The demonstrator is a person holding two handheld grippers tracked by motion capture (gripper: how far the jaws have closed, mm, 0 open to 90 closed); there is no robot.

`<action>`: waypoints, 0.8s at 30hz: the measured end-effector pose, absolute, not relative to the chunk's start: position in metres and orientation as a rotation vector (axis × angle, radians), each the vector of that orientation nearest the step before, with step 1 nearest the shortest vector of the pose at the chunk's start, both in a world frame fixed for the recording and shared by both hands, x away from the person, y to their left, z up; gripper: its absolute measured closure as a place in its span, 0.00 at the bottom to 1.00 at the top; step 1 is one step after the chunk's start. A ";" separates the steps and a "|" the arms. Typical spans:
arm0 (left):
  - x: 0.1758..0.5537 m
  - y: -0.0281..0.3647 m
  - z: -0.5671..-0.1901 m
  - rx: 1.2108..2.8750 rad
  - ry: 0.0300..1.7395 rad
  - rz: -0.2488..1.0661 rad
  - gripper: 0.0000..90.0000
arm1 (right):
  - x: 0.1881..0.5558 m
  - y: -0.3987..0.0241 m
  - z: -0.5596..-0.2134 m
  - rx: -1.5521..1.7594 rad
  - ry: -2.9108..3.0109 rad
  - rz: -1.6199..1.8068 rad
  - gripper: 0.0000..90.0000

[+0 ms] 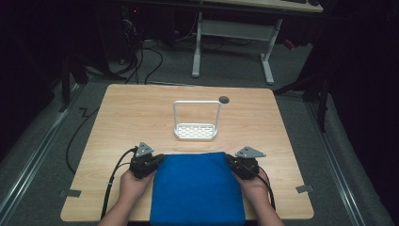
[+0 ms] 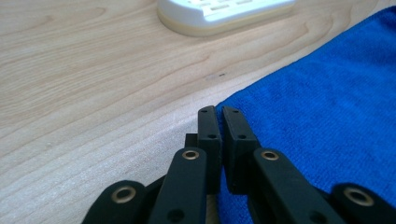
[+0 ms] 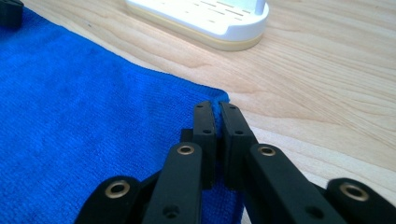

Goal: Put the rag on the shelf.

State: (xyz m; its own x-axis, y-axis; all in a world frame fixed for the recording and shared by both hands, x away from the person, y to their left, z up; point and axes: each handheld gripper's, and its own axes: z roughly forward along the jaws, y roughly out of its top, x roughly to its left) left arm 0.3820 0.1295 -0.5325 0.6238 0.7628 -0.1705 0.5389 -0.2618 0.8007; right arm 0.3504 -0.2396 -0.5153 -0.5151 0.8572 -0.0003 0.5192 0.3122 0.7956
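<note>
Two grippers, left (image 1: 157,159) and right (image 1: 229,160), are pinching the cloth's (image 1: 197,188) far corners, fingers clenched. Lifting or folding is likely not yet starting; the cloth is lying flat on the counter (image 1: 141,113).

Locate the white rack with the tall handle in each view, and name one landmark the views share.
High view: the white rack stands mid-table, just beyond the blue cloth.
Left gripper view: its base lies at the top edge, right of centre, above the cloth's corner.
Right gripper view: its base lies at the top, centre, beyond the cloth's corner.
Shared landmark: the blue cloth's far edge, with a hand-held gripper at each corner.
</note>
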 end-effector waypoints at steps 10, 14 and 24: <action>0.357 0.142 -0.508 1.809 0.967 0.441 0.97 | 0.339 -0.239 -0.495 1.157 2.068 1.190 0.96; 0.350 0.144 -0.500 1.779 0.942 0.480 0.97 | 0.335 -0.237 -0.489 1.132 2.042 1.214 0.96; 0.329 0.151 -0.461 1.633 0.866 0.562 0.97 | 0.321 -0.237 -0.463 1.082 1.916 1.341 0.96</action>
State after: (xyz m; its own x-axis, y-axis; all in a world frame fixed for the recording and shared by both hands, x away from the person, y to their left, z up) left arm 0.3295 0.1507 -0.4608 0.6134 0.7851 -0.0863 0.2409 -0.0818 0.9671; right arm 0.3211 -0.2370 -0.4634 -0.5199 0.8542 0.0051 0.2973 0.1753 0.9385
